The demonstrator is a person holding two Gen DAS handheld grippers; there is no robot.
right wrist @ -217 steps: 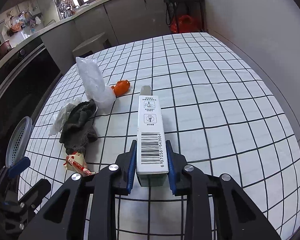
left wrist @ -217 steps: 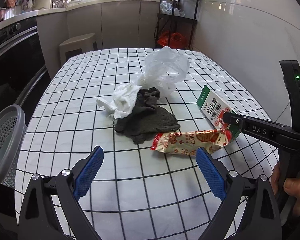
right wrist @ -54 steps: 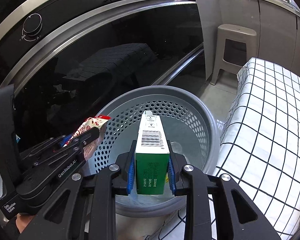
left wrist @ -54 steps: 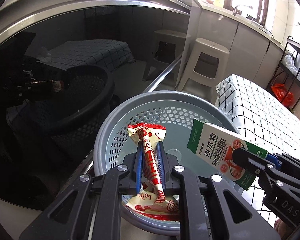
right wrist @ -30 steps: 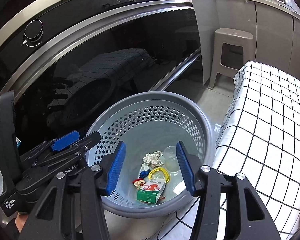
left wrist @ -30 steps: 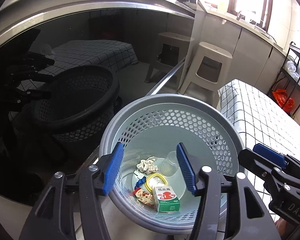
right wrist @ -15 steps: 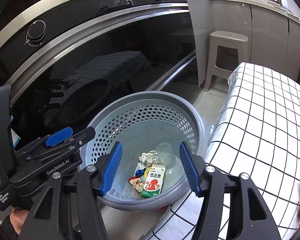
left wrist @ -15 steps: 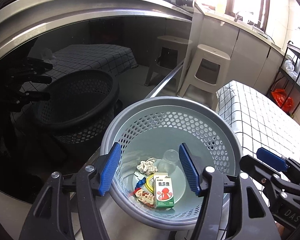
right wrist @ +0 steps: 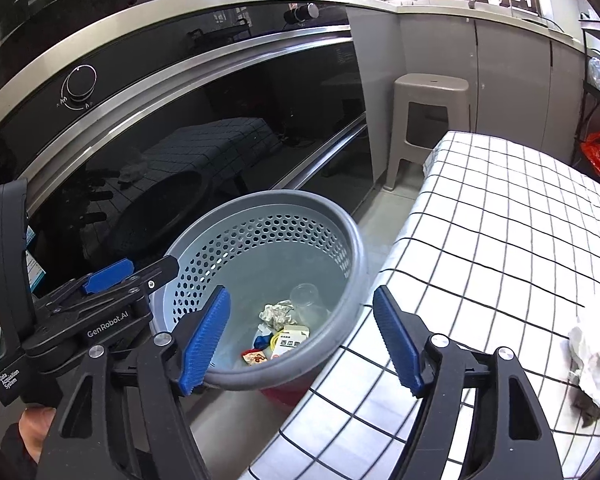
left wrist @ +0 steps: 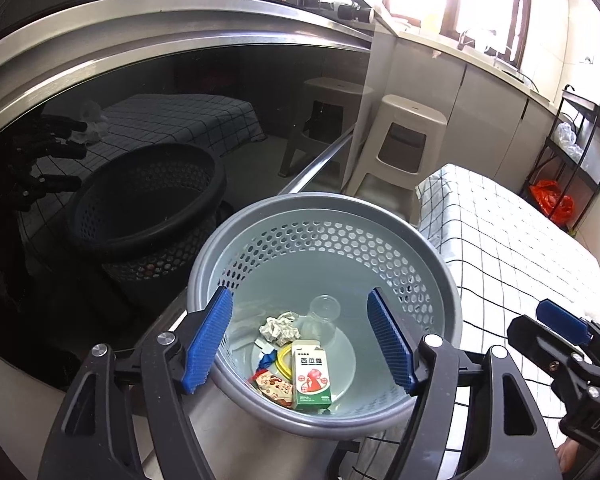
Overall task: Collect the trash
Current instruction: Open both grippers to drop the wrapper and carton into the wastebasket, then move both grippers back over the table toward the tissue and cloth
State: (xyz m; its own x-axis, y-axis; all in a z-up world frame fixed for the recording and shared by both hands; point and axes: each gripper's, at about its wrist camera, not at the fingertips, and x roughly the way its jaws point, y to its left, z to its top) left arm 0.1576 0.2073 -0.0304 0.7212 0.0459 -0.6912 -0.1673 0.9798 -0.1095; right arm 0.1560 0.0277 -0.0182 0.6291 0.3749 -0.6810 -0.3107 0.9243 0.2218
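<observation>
A grey perforated basket [left wrist: 380, 208] [right wrist: 352, 240] stands beside the checked table [right wrist: 500, 220]. At its bottom lie the green-and-white carton [left wrist: 310, 376] [right wrist: 290, 342], the red snack wrapper [left wrist: 274, 386] [right wrist: 255, 357], crumpled paper [left wrist: 280, 328], a clear cup [left wrist: 324, 312] and a yellow ring [left wrist: 283, 356]. My left gripper [left wrist: 299, 296] [right wrist: 112, 272] hovers over the basket, its jaws opening with nothing between them. My right gripper [right wrist: 300, 294] [left wrist: 560, 324] hangs over the basket's table-side rim, jaws also opening and empty. A white tissue [right wrist: 596, 352] on a dark cloth [right wrist: 592, 404] lies on the table.
A dark glass oven door [right wrist: 180, 152] with a steel handle rises just behind the basket and mirrors it. A beige plastic stool [right wrist: 432, 100] stands past the table's far corner. A black shelf rack with a red bag [left wrist: 548, 200] is at the far end.
Both grippers let go: the wrapper and the carton dropped into the basket. Both jaws have spread wider since, and the views have drifted back from the basket toward the table.
</observation>
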